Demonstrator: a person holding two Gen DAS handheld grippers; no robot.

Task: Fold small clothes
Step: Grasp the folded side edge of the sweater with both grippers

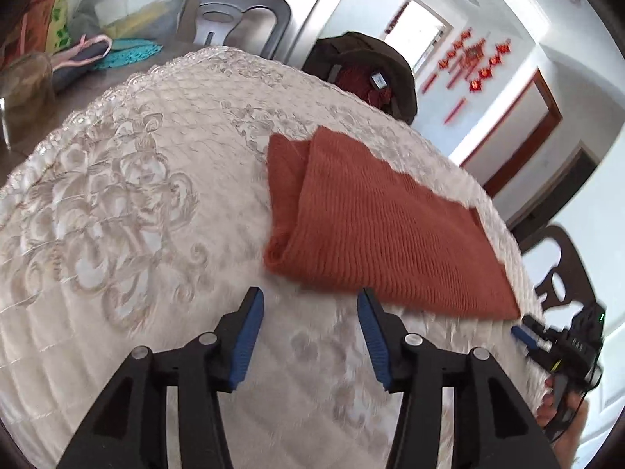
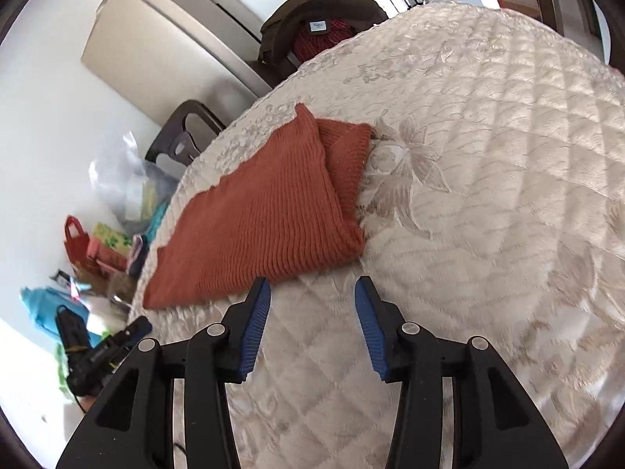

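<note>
- The rust-orange knitted garment (image 1: 375, 230) lay folded flat on the worktop (image 1: 129, 211), which was covered by a cream quilted cloth with floral embroidery.
- Its ribbed top layer formed a long, roughly rectangular panel; a second folded layer stuck out from under it at the far end.
- In the left wrist view the garment sat right of centre, its near edge just beyond the left gripper (image 1: 308, 305).
- In the right wrist view the same garment (image 2: 258, 215) sat left of centre, its near edge just beside the left jaw of the right gripper (image 2: 312, 293).
- Both grippers had their jaws released, with nothing but bare cloth between the blue pads.
- The garment's long outer side ran close to the worktop's edge.
- A wide stretch of quilted cloth lay open on the garment's other side.
- Chairs (image 1: 238, 15) stood around the worktop, one draped with a dark jacket (image 2: 308, 11); bags (image 2: 97, 242) sat beyond the edge.
</note>
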